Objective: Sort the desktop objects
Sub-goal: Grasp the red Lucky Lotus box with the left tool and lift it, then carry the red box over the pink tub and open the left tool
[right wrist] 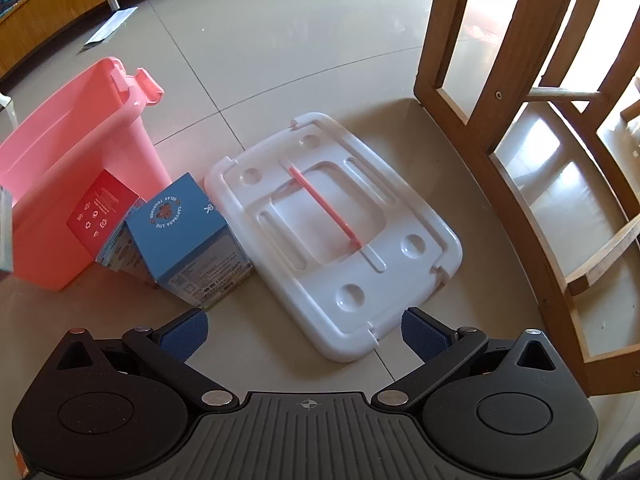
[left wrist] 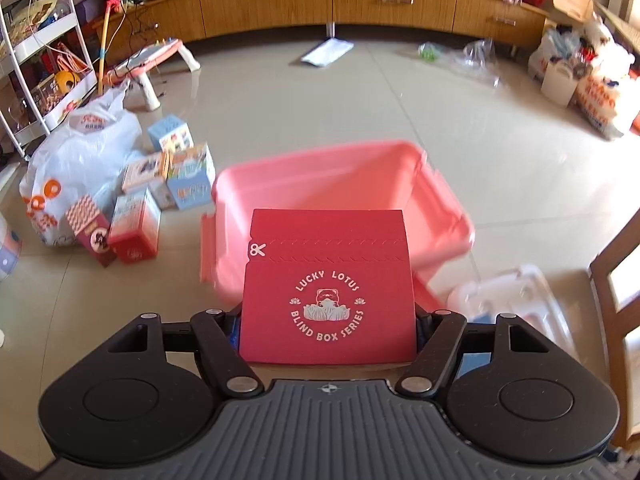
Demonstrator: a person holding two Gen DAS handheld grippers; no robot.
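From the left wrist, the left gripper (left wrist: 328,322) pinches a red cardboard blind box (left wrist: 328,284) between its fingers, held above the near rim of an open pink plastic bin (left wrist: 352,184) just ahead.

From the right wrist, the right gripper (right wrist: 304,334) is spread wide with nothing between its fingers. A white plastic lid (right wrist: 340,220) lies on the floor just ahead, and a blue cardboard box (right wrist: 192,236) stands ahead to the left beside the bin (right wrist: 80,152).

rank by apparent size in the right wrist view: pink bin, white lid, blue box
1. white lid and pink bin look alike in size; the bin is cut off at the frame edge, so unranked
2. blue box, clearly smallest
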